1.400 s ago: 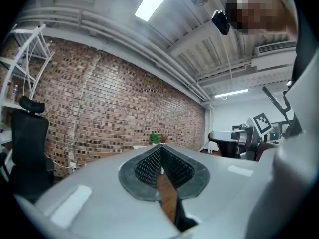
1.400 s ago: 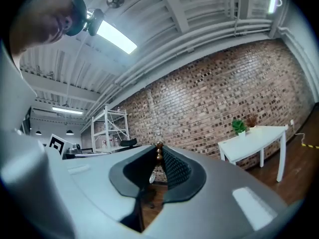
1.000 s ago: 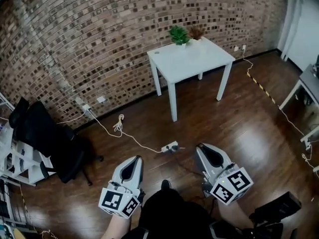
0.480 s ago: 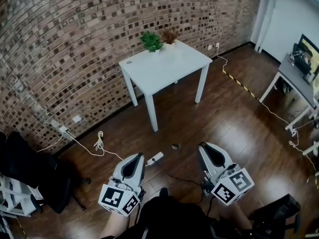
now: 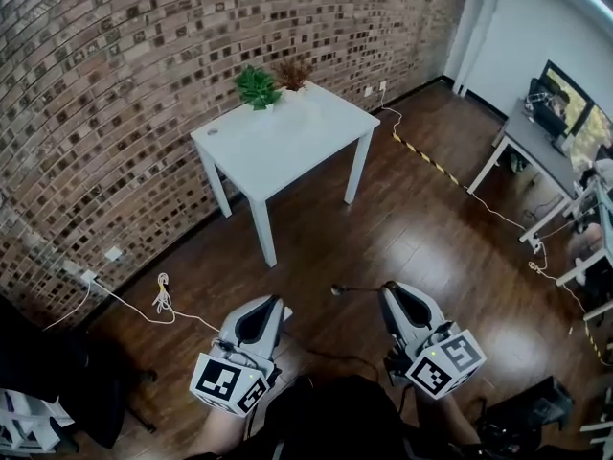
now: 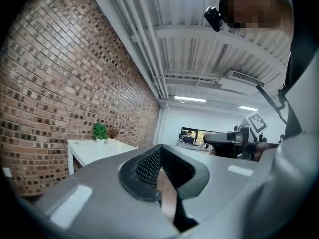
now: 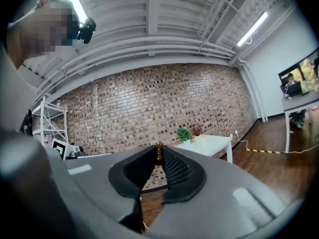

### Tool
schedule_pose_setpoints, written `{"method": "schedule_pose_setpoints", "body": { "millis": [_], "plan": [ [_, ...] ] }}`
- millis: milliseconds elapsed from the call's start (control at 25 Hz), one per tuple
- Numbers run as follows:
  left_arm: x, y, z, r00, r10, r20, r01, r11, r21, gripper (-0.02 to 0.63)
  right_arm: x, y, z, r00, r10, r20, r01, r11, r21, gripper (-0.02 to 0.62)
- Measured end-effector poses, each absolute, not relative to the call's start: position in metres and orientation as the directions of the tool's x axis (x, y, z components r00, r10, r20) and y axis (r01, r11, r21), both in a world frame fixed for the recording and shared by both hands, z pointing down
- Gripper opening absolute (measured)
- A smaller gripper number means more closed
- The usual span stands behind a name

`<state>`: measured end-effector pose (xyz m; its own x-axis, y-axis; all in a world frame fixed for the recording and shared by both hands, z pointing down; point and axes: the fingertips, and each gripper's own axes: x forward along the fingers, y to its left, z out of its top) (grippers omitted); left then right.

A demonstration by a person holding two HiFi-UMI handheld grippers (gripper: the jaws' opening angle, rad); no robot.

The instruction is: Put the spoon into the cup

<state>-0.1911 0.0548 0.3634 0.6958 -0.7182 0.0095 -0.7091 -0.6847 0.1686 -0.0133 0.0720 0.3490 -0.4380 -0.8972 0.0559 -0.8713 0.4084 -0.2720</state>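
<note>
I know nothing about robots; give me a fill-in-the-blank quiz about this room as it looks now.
The table is ___ in colour.
The wall behind it is built of ___.
On the table stand ___ potted plants.
Missing words: white; brick; two.

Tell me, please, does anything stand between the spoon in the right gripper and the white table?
Nothing visible does: only bare wooden floor lies between the spoon in the right gripper and the white table. The cable lies off left, by the wall.
</note>
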Motion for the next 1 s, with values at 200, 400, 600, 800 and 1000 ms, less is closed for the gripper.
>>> {"method": "schedule_pose_setpoints", "body": {
  "millis": [200,400,600,800,1000],
  "plan": [
    [-0.176,0.017,0.370,0.716,-0.698,0.010,-0.687,-0.701,0.192,-0.006,0.000,0.038,0.351,-0.412,-0.909,0.068,-0.887,0.383,-0.257,0.046],
    [-0.152,-0.028,0.371,0.714,-0.700,0.012,-0.692,-0.703,0.166,-0.006,0.027,-0.010,0.364,-0.406,-0.912,0.066,-0.883,0.372,-0.287,0.046],
    [-0.118,-0.076,0.367,0.698,-0.716,0.033,-0.712,-0.687,0.147,-0.006,0.066,-0.062,0.360,-0.408,-0.913,0.032,-0.873,0.379,-0.307,0.046],
    [-0.081,-0.128,0.362,0.678,-0.733,0.049,-0.732,-0.668,0.134,-0.006,0.111,-0.112,0.352,-0.411,-0.911,-0.004,-0.863,0.391,-0.321,0.046],
    [-0.049,-0.172,0.365,0.657,-0.749,0.083,-0.752,-0.644,0.139,-0.006,0.155,-0.157,0.348,-0.388,-0.921,-0.016,-0.867,0.371,-0.333,0.046]
  ]
}}
